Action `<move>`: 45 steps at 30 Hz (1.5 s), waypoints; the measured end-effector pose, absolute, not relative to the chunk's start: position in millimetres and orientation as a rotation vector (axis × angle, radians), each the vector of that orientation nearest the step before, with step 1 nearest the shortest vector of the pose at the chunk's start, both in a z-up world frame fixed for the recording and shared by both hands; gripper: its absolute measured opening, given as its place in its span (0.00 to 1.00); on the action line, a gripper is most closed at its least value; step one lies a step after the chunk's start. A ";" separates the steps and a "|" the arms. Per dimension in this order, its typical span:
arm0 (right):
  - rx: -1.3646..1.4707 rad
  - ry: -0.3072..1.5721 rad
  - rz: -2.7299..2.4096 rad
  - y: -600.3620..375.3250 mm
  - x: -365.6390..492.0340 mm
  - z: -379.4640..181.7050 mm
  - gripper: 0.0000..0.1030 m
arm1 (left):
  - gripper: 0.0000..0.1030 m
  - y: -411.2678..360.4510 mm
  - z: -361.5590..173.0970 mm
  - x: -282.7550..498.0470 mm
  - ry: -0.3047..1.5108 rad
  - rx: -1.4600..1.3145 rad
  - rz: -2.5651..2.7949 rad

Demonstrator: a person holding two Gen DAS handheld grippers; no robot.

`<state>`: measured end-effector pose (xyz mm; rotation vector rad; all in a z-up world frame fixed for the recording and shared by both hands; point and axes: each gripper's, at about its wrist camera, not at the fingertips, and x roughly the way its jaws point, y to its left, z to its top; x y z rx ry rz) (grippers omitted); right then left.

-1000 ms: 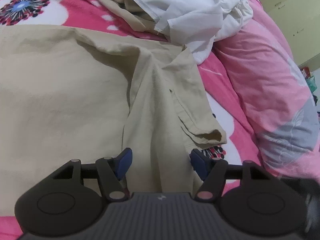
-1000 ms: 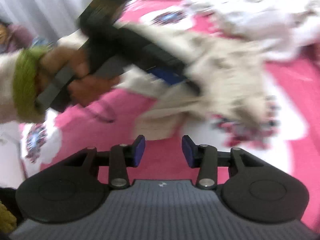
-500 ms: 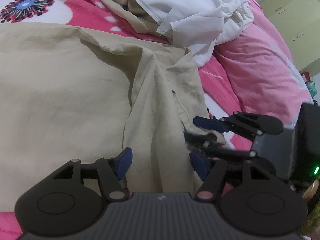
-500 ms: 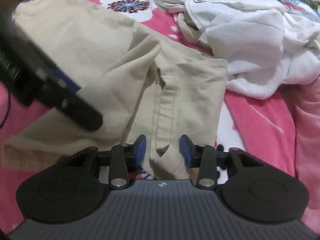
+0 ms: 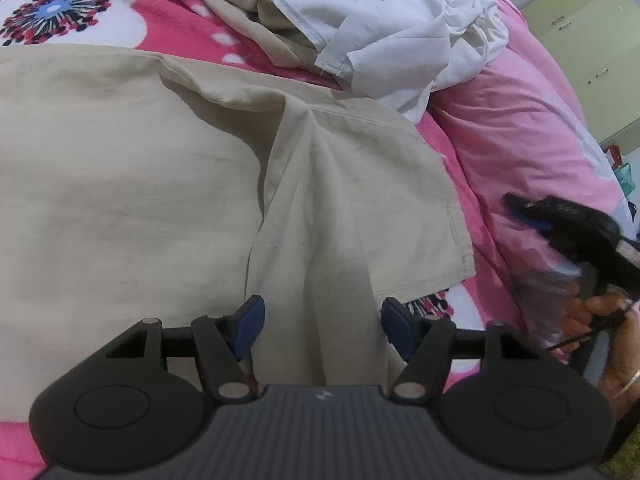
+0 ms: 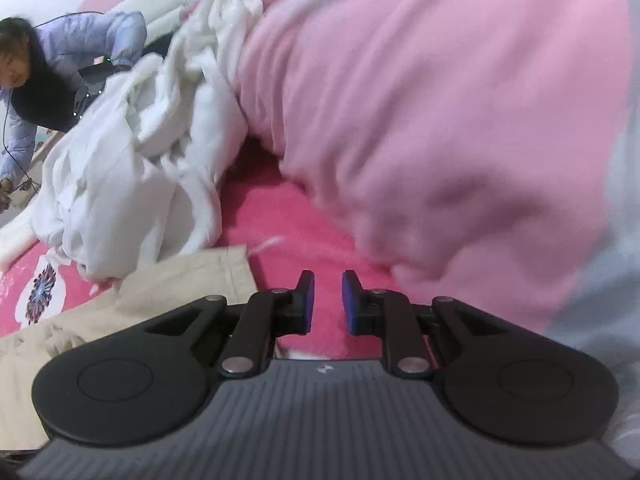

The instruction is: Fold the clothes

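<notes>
A beige shirt (image 5: 120, 200) lies spread on the pink bed. Its short sleeve (image 5: 408, 200) lies flat out to the right. My left gripper (image 5: 322, 324) stands open low over the shirt, and a long fold of the beige cloth runs between its blue pads (image 5: 250, 322). My right gripper (image 6: 328, 300) hovers over the pink sheet just right of the sleeve's hem (image 6: 224, 268). Its jaws are closing to a narrow gap with nothing between them. In the left wrist view the right gripper (image 5: 516, 206) shows blurred at the right edge, held by a hand (image 5: 600, 308).
A heap of white clothes (image 5: 380, 20) (image 6: 120, 180) lies beyond the shirt, with more beige cloth under it. A bulky pink duvet (image 5: 520, 120) (image 6: 440, 120) rises on the right. A person in a lilac jacket (image 6: 72, 52) bends at the bed's far side. Yellow-green cabinets (image 5: 592, 20) stand behind.
The right gripper had the sleeve's cuff between its fingers, then swung off to the right and narrowed. The crumpled sleeve now lies flat. The left gripper has kept still.
</notes>
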<state>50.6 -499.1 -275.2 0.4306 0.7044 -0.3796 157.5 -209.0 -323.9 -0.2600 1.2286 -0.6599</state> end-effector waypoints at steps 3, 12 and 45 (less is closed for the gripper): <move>0.286 0.666 -0.238 -472.8 52.0 -259.4 0.17 | 0.64 -208.8 -324.3 158.1 1.232 -0.265 -0.658; 0.130 0.880 0.179 -427.4 153.0 -325.4 0.11 | 0.65 -208.0 -319.1 158.8 1.239 -0.274 -0.652; -0.425 1.032 0.542 -288.2 63.9 -292.8 0.14 | 0.67 -51.4 -283.6 106.3 1.183 -0.557 -0.424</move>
